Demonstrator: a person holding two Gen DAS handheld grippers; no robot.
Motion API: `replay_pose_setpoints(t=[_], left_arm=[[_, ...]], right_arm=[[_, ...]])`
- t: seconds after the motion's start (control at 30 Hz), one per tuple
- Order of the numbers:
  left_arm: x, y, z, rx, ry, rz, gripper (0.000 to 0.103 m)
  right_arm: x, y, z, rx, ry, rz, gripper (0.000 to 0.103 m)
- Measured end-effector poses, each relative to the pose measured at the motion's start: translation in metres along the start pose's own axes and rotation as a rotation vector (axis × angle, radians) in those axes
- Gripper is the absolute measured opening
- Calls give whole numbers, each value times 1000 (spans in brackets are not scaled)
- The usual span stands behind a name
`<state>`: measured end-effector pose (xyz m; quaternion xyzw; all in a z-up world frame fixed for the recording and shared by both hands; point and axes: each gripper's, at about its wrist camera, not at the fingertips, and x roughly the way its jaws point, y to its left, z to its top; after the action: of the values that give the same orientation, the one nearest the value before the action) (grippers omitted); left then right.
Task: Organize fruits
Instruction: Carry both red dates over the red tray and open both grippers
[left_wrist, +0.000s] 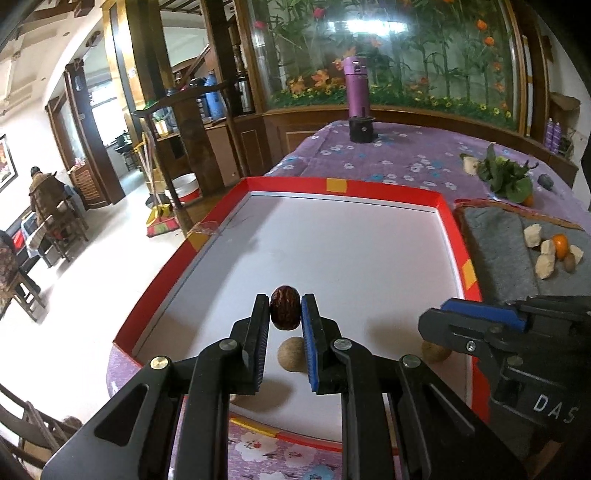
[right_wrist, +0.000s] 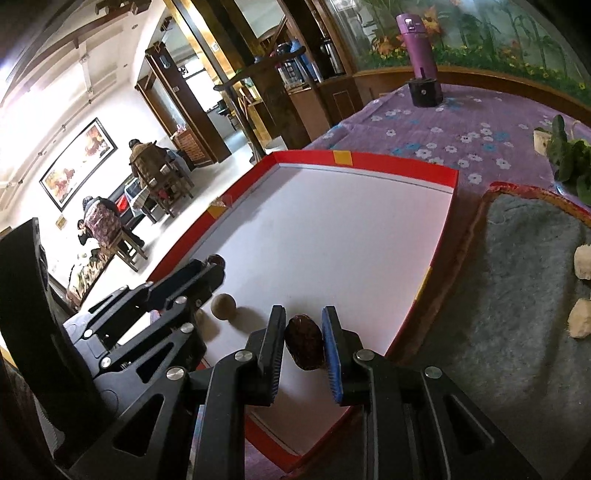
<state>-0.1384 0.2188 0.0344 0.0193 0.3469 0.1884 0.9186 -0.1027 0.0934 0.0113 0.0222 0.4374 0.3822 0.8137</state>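
We see the left gripper (left_wrist: 285, 314) clamped on one dark red date (left_wrist: 284, 308), held between its black and blue pads above the white floor of the red-rimmed tray (left_wrist: 384, 189); the date stands with its long axis roughly upright in the left wrist view, its ends pointing up and down between the pads. The right gripper (right_wrist: 304, 341) grips a second dark date (right_wrist: 305, 342) in the same manner, over the tray's near right part; its long axis runs along the fingers, tilted slightly, one end toward the camera and one away. That makes two dates in our count, one per gripper.

Below the left fingers lies one round tan fruit (left_wrist: 291, 353) on the tray floor; another tan fruit (left_wrist: 436, 351) shows partly under the right gripper in the left wrist view, and whether a third sits beneath the left gripper we cannot tell.

Right of the tray lies a grey felt mat (left_wrist: 495, 254); on it we count roughly four pale chunks (left_wrist: 532, 235), one orange fruit (left_wrist: 561, 245) and one small brown fruit (left_wrist: 569, 262), close together. Beyond, on the purple floral cloth (left_wrist: 406, 155), are a leafy green bunch (left_wrist: 504, 175) and one purple bottle (left_wrist: 357, 88) standing upright in a black base.
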Motion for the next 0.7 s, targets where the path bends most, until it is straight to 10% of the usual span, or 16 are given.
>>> replay_pose_setpoints(t=[0.37,0.7], left_arm=[[-25,1,10,12,-63,43,48],[-79,-5,38,26,-185,58,54]], right_arm=[[-20,-11,3,36,-54,4,25],[-65,-33,6,90,-147,13,26]])
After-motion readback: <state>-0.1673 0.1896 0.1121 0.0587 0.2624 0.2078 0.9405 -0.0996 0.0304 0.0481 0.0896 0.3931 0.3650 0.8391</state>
